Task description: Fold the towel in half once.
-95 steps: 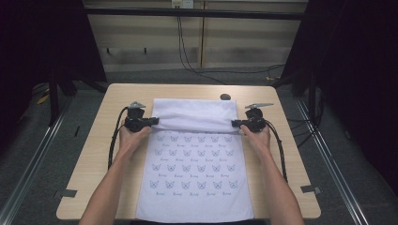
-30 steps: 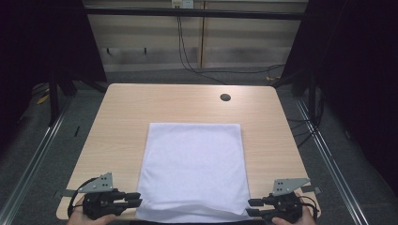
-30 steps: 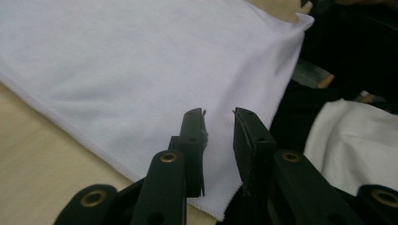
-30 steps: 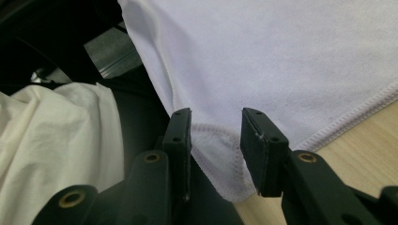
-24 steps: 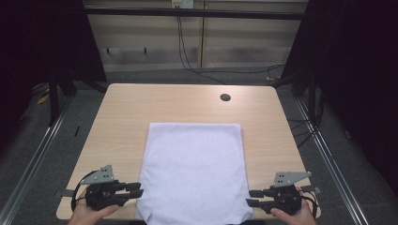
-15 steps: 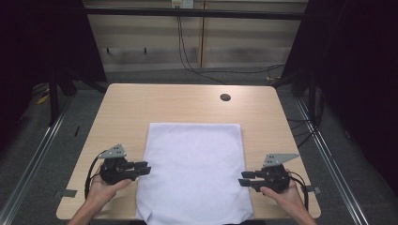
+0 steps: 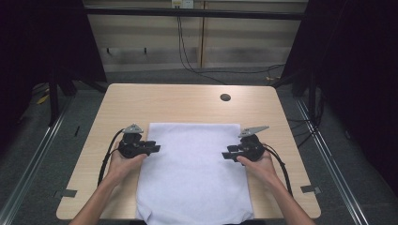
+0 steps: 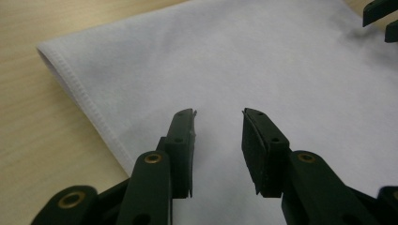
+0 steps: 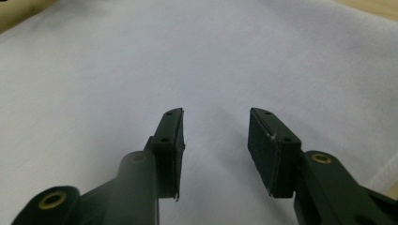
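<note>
Pale wood forms the table (image 7: 141,101), and a white folded cloth (image 7: 192,173) lies flat on its near half, reaching the near edge. The left gripper (image 7: 156,148) sits at the cloth's left edge, the right gripper (image 7: 226,154) at its right edge, both with jaws parted and holding nothing.

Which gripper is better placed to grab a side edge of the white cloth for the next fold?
Left gripper, slightly: its open jaws sit just inside the white cloth's stitched hem. The right gripper, also open, points farther over the cloth.
</note>
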### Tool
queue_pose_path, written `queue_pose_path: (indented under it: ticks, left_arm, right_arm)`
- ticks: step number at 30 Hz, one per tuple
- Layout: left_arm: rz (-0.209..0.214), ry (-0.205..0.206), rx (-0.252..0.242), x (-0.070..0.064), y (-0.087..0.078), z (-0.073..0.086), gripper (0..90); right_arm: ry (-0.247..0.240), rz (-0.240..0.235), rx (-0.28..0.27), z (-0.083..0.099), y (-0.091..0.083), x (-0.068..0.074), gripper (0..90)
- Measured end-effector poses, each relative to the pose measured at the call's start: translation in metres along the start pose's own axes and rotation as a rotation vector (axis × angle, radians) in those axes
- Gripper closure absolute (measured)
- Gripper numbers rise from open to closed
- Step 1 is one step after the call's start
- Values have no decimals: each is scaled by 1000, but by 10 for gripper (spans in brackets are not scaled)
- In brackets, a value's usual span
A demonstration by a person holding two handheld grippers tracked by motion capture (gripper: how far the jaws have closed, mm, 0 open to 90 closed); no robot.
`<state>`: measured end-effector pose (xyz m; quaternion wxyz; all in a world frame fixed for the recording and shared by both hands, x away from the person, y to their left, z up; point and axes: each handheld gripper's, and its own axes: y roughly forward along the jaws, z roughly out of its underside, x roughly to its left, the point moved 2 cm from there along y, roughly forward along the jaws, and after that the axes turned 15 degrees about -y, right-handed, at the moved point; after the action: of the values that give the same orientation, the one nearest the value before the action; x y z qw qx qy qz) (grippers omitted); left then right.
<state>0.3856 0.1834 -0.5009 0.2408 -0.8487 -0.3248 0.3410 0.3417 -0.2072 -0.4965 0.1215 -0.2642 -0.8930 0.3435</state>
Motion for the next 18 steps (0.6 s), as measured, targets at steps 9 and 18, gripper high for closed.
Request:
queue_pose_path:
  ticks: [9,18]
  left_arm:
    - [-56,44,24,6,14,7,679]
    - [0,90,46,-6,-9,37,693]
  right_arm:
    - [50,53,18,-2,28,-28,551]
    - [35,30,27,4,23,-15,551]
